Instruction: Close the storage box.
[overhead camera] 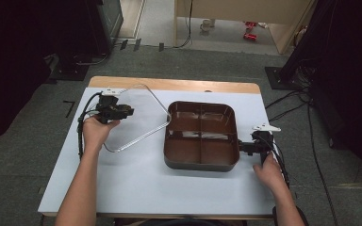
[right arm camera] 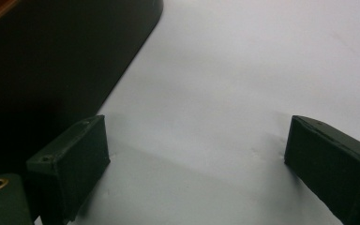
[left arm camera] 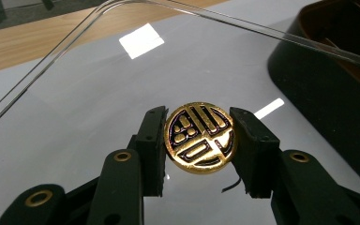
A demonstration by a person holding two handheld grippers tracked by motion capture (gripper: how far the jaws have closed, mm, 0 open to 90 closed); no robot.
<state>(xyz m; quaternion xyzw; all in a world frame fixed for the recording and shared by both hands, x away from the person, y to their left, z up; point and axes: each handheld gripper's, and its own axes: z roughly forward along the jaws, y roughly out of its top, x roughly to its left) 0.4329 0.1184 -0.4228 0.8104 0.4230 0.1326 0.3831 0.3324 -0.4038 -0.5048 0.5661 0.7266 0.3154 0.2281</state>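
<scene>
Risk first, largest item down.

Table (overhead camera: 136,183): white top, wooden strip along far edge. Nothing at fault here, but a hard landing place for anything dropped.

Brown tray (overhead camera: 201,135): four compartments, near the right half of the table, dark outer wall. Likely target for the lid. Could be shoved toward the right edge if the lid rim catches its near-left wall; no gripper steadying it at present.

Clear lid (overhead camera: 136,117): tilted, one side raised at the left far corner of the table, opposite corner low and touching or just beside the tray's left wall — cannot tell which. Main hazard judged here: held by a single small point, so prone to swing, pivot about the knob, or slip out and fall flat on the table. Transparent rim also hard to judge against tray edge; misalignment probable on seating.

Left gripper (overhead camera: 122,111): clamped narrow on gold knob (left arm camera: 200,137), a round gold-and-black disc at the lid's centre, one pad against each side of it. Grip on a curved edge only, little contact area, hence rotation risk.

Right gripper (overhead camera: 246,148): just beside tray's right wall, near right edge of table. Jaws spread wide in right gripper view, nothing between them but bare table; left pad (right arm camera: 70,161) near the tray wall, apparently apart from it. Holding nothing.
</scene>
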